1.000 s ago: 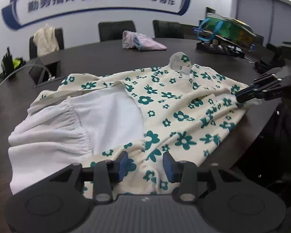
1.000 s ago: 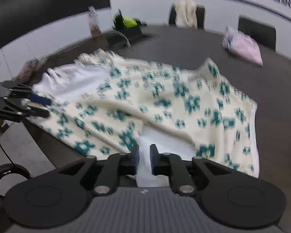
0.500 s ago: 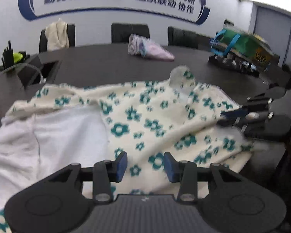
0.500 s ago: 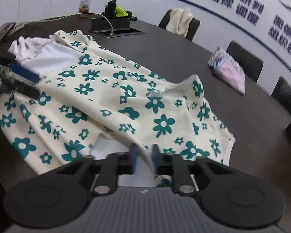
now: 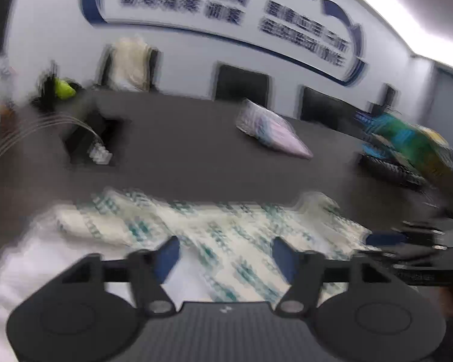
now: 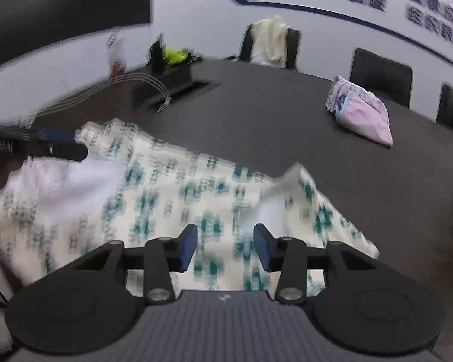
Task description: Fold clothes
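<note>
A cream garment with green flowers (image 6: 166, 196) lies crumpled on the dark table (image 6: 271, 126), its white lining (image 6: 75, 181) showing on the left. The right gripper (image 6: 225, 247) hovers open over the garment's near edge, with cloth under its fingers but none between them. The left wrist view is blurred: the left gripper (image 5: 225, 256) stands wide open above the same garment (image 5: 226, 229). Each gripper appears in the other's view, the left gripper (image 6: 78, 147) at the garment's far left corner and the right gripper (image 5: 374, 241) at its right edge.
A folded pink garment (image 6: 362, 114) lies further back on the table. A colourful bag (image 5: 407, 138) sits at the right, and a cable box with white wires (image 6: 172, 87) at the left. Black chairs line the far side, one draped with cream cloth (image 6: 270, 42).
The right gripper has opened and let go of the garment edge that it held. The left gripper has opened wider. Both have swung up and forward, and the garment now lies more bunched.
</note>
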